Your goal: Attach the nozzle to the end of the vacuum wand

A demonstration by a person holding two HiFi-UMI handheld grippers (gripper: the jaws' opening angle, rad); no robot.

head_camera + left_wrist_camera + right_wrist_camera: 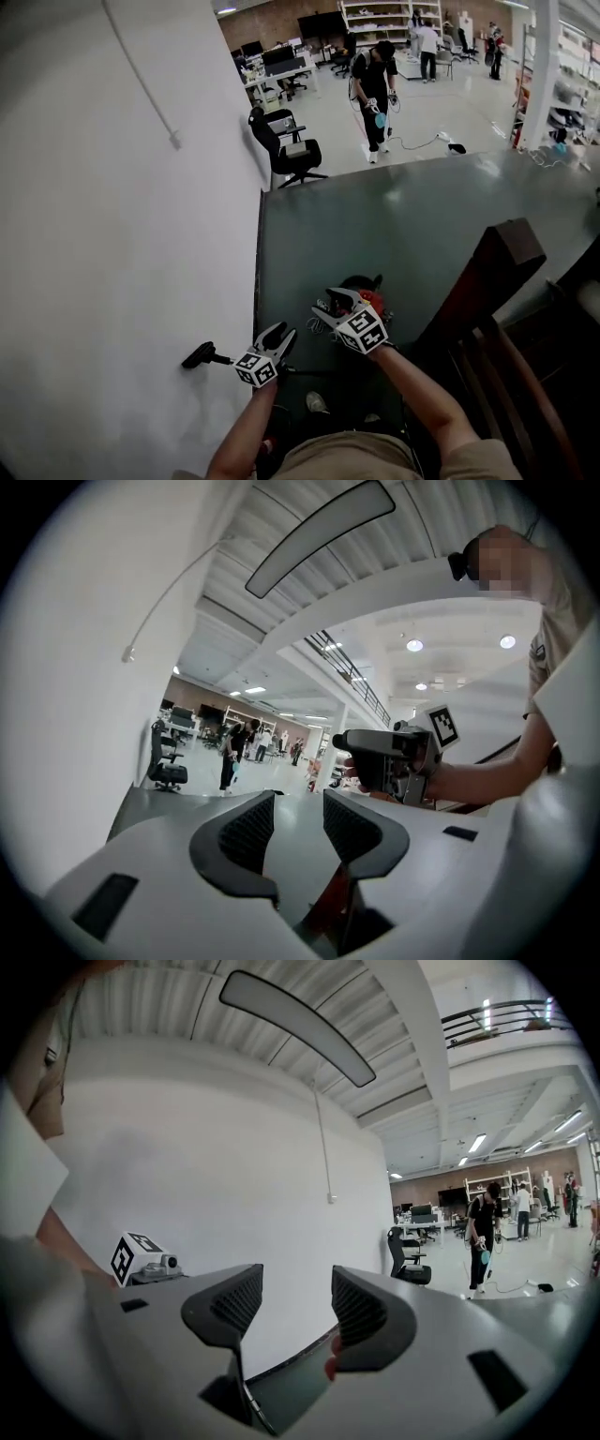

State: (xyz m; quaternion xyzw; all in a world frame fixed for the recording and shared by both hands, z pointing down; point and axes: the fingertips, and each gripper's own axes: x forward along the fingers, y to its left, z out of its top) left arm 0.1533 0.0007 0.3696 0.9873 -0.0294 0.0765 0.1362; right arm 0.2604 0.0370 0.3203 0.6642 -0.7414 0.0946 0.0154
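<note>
Both grippers are held up near the bottom of the head view, pointing away from me. My left gripper (278,335) (298,825) has its jaws slightly apart with nothing between the pads. My right gripper (330,307) (295,1302) is also open and empty, and it shows in the left gripper view as a dark body with a marker cube. A small black T-shaped piece (199,355) shows just left of the left gripper against the white wall; I cannot tell what holds it. A red and black object (372,297) lies partly hidden under the right gripper.
A white wall (112,234) fills the left side, and the dark green floor (394,216) runs ahead. Dark wooden furniture (492,281) stands at the right. Farther off are a black office chair (286,150), a standing person (375,94) and desks.
</note>
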